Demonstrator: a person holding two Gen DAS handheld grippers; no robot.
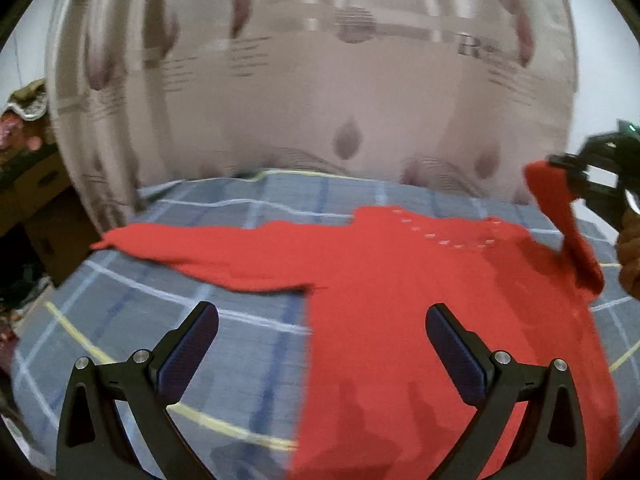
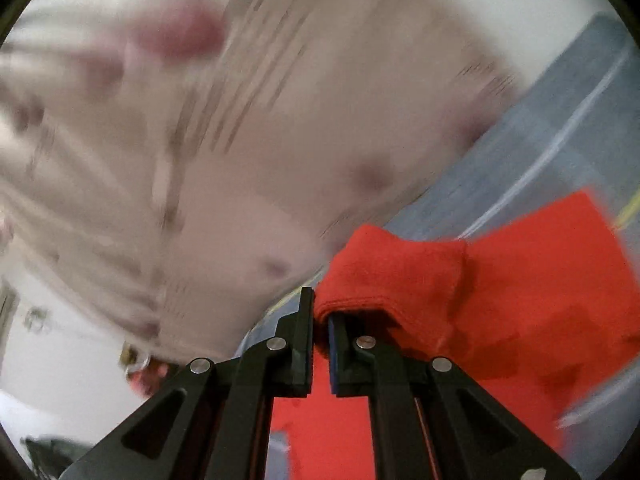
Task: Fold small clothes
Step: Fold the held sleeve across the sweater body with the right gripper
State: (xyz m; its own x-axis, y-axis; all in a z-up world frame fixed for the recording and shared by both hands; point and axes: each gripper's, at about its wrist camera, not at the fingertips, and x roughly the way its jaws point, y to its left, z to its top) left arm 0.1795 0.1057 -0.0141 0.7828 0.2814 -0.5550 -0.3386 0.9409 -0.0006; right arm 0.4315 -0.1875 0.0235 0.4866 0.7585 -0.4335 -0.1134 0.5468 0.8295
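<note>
A small red long-sleeved top lies spread on the blue checked bedsheet, one sleeve stretched out to the left. My left gripper hovers open above the top's lower left edge, nothing between its fingers. At the right of the left wrist view my right gripper is shut on the other red sleeve and holds it up off the bed. In the blurred right wrist view the right gripper pinches the sleeve's cuff, which drapes over its right finger.
A pale curtain with dark drop shapes hangs behind the bed. Cardboard boxes and clutter stand at the left. A hand in a brown sleeve shows at the right edge.
</note>
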